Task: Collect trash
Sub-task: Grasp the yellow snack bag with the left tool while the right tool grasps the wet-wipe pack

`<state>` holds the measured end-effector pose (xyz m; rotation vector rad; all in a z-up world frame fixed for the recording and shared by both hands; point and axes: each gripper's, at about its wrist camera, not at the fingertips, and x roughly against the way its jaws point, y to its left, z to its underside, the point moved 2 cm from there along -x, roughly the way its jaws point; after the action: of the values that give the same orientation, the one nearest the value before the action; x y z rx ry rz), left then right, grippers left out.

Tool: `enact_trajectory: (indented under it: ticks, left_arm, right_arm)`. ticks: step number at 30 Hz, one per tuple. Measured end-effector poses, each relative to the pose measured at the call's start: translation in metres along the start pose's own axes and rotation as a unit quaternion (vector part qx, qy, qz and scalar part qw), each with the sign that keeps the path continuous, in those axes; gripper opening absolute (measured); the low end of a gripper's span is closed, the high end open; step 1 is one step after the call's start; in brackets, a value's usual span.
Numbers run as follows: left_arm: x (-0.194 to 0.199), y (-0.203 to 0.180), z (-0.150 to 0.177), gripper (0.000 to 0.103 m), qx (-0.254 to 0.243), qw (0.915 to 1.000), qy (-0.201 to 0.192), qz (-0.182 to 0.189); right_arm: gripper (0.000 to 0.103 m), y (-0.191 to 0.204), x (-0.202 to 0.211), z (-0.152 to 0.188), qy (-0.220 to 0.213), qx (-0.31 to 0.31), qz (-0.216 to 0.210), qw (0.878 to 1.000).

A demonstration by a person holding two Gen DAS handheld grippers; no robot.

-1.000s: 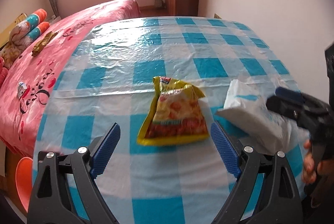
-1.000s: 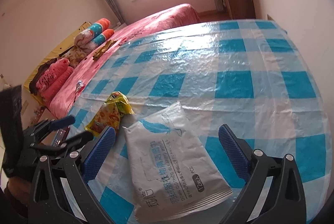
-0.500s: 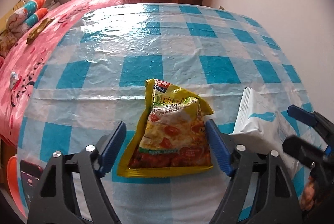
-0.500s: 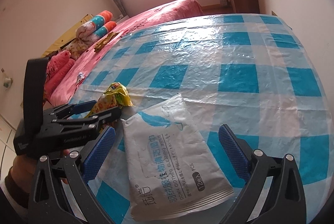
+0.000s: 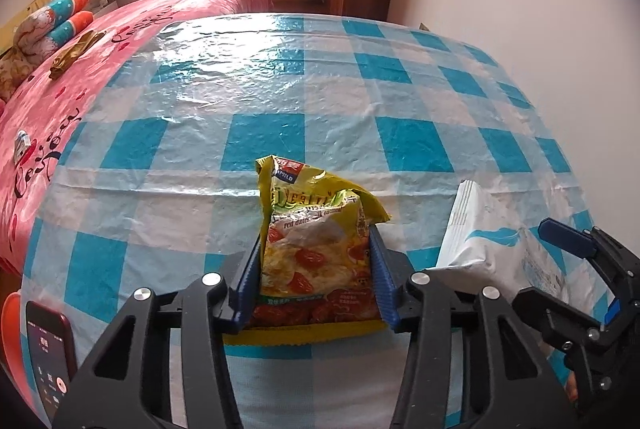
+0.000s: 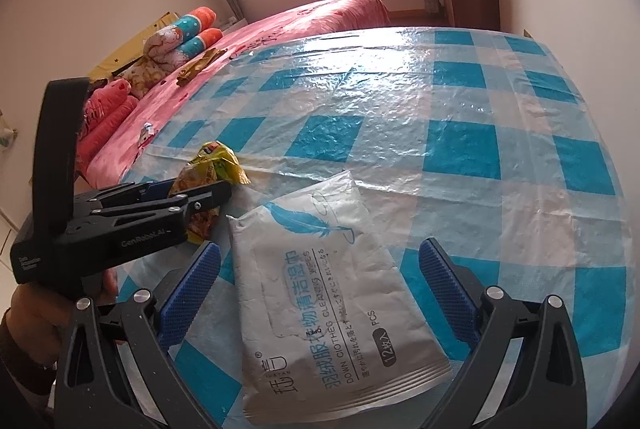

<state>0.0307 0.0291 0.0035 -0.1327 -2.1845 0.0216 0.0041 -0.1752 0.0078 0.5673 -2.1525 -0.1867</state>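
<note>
Snack bag (image 5: pixel 316 261), yellow, lies near the front edge of the table (image 5: pixel 280 77) with its blue-and-white checked plastic cover, and the left gripper (image 5: pixel 316 281) has just been closing on it; both blue pads now press the bag's two sides, so it is pinched across its width, bag bulging up between them. Judgement: to do this pick well, keep the squeeze steady, lift straight up before moving off, since a thin crinkly bag could slip or fold out of a side pinch. Right gripper (image 6: pixel 320 289) hangs with fingers spread wide over the white wipes pack (image 6: pixel 332 293), pads on either side but not touching it; the pack lies flat just beside the snack bag. It likely goes next: lower until the pads straddle the pack's narrow width, then close. Readable on the snack bag: "MILD" on a small blue label, "red dates milk oatmeal" roughly, the big word above it too creased to read. On the wipes pack: "DOWN CLOTHES CLEANING WIPES", "OPEN", "PCS", a blue feather, plus Chinese text. Left gripper body reads "GenRobot.AI". A phone (image 5: pixel 50 353) with a lit screen sits at the lower left.
</note>
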Motion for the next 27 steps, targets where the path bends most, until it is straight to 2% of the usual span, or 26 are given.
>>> enact_trajectory:
  ticks: [18,20,25,27]
  left_arm:
    - [0.014,0.013,0.013,0.047,0.014,0.9999,-0.001,0.005]
    - [0.016,0.014,0.014,0.047,0.014,0.9999,0.0,0.006]
    - [0.019,0.016,0.019,0.046,0.014,0.9999,0.001,0.009]
    - [0.021,0.017,0.02,0.046,0.014,0.9999,0.001,0.01]
  right_arm:
    - [0.097,0.01,-0.016,0.004,0.023,0.049,0.045,0.997]
    - [0.096,0.011,-0.016,0.005,0.023,0.052,0.047,0.997]
    - [0.084,0.011,-0.014,0.005,0.019,0.057,0.056,0.997]
    - [0.083,0.01,-0.013,0.005,0.018,0.055,0.055,0.997]
